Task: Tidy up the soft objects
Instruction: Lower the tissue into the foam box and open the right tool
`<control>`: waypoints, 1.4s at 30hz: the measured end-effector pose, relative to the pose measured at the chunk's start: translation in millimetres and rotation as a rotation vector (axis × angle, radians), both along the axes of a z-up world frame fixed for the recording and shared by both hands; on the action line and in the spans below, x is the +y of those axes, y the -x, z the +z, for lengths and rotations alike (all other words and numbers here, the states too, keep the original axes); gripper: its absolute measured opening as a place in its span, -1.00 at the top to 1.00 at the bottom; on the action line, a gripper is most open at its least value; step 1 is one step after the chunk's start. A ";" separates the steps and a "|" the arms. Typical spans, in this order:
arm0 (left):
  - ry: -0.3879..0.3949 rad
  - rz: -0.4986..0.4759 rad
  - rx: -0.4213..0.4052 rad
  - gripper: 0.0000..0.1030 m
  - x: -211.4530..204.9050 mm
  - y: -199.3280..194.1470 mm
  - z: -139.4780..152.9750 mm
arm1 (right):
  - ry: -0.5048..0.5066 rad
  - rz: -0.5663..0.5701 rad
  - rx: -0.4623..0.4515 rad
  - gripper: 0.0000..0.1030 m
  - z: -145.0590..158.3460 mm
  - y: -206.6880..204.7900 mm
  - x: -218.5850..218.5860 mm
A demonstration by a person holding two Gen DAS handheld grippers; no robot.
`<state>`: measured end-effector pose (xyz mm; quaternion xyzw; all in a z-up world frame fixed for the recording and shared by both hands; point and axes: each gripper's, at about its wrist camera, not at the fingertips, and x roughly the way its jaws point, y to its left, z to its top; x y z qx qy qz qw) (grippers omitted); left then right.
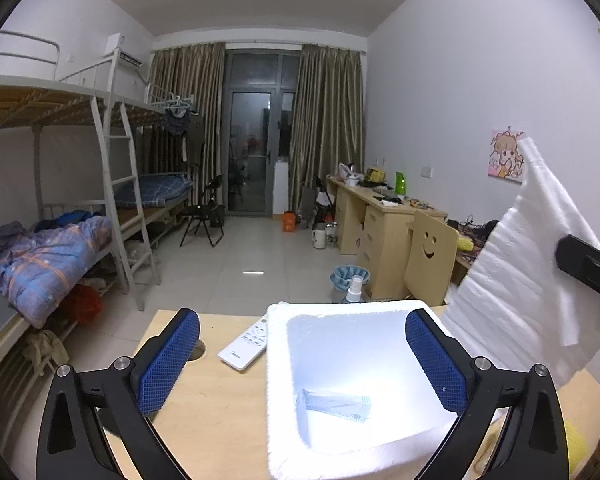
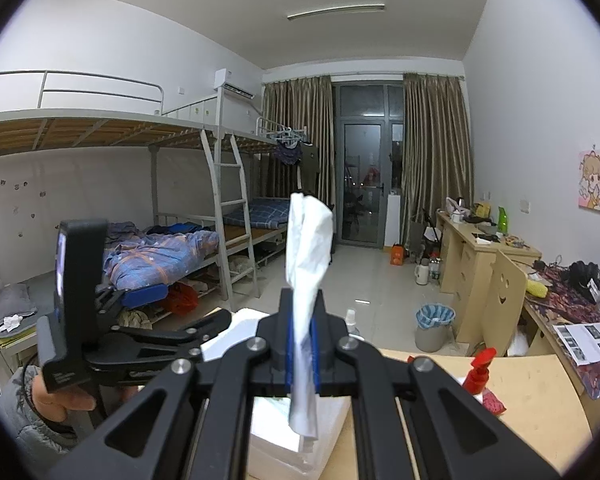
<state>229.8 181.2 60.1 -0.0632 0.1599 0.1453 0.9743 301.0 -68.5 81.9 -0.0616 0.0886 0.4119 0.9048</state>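
Left wrist view: the left gripper [image 1: 302, 360] has its fingers spread wide and empty over the white foam box [image 1: 352, 392] on the pale wooden worktop [image 1: 204, 408]. The white quilted foam sheet [image 1: 532, 280] hangs at right, limp and light.

Right wrist view: the right gripper [image 2: 302, 350] pinches that sheet mid-length; probably flimsy, so an edge grip suits.

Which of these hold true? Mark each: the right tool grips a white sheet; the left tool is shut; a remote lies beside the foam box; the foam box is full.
1. True: the right tool is shut on the white sheet.
2. False: the left tool is open, nothing between its pads.
3. True: the remote lies beside the foam box.
4. False: it holds only one small packet.
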 end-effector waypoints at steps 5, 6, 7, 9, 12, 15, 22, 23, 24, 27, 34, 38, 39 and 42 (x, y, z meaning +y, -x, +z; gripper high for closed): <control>-0.010 0.012 0.000 -0.99 7.5 14.0 6.9 | 0.001 0.016 -0.004 0.81 2.4 1.1 8.4; -0.014 0.011 0.002 -0.99 6.9 14.9 8.7 | 0.002 0.019 -0.004 0.81 2.5 0.5 10.1; -0.017 0.012 0.003 -0.99 6.9 17.1 9.0 | 0.003 0.022 -0.003 0.81 2.5 0.4 12.6; -0.030 0.021 0.004 -0.99 8.4 21.5 9.2 | 0.007 0.030 -0.001 0.81 2.1 -1.1 17.1; -0.035 0.034 0.000 -0.99 10.4 27.3 8.8 | 0.010 0.036 0.002 0.81 1.3 -5.5 21.7; -0.029 0.045 -0.001 -0.99 15.3 29.2 7.8 | 0.013 0.039 0.005 0.81 -0.2 -11.1 27.5; -0.008 0.056 0.018 -0.99 23.4 30.9 0.7 | 0.065 0.065 0.077 0.81 -12.2 -30.5 49.3; -0.005 0.054 0.025 -0.99 24.7 28.1 -0.2 | 0.077 0.067 0.092 0.81 -15.2 -33.4 51.3; -0.004 0.053 0.029 -0.99 25.0 28.0 -0.8 | 0.087 0.066 0.107 0.81 -18.5 -36.3 53.3; -0.002 0.054 0.038 -0.99 25.7 27.3 -3.5 | 0.118 0.071 0.146 0.81 -29.2 -43.8 59.0; 0.001 0.059 0.045 -0.99 30.2 27.6 -6.9 | 0.197 0.070 0.201 0.81 -46.9 -52.0 70.7; 0.010 0.070 0.048 -0.99 33.6 28.0 -9.7 | 0.238 0.052 0.219 0.24 -50.8 -52.4 77.0; 0.013 0.071 0.049 -0.99 34.7 27.9 -10.2 | 0.240 0.055 0.227 -0.13 -51.5 -53.1 78.6; 0.018 0.082 0.052 -0.99 35.8 30.0 -12.1 | 0.224 0.067 0.249 -0.35 -50.9 -54.4 75.5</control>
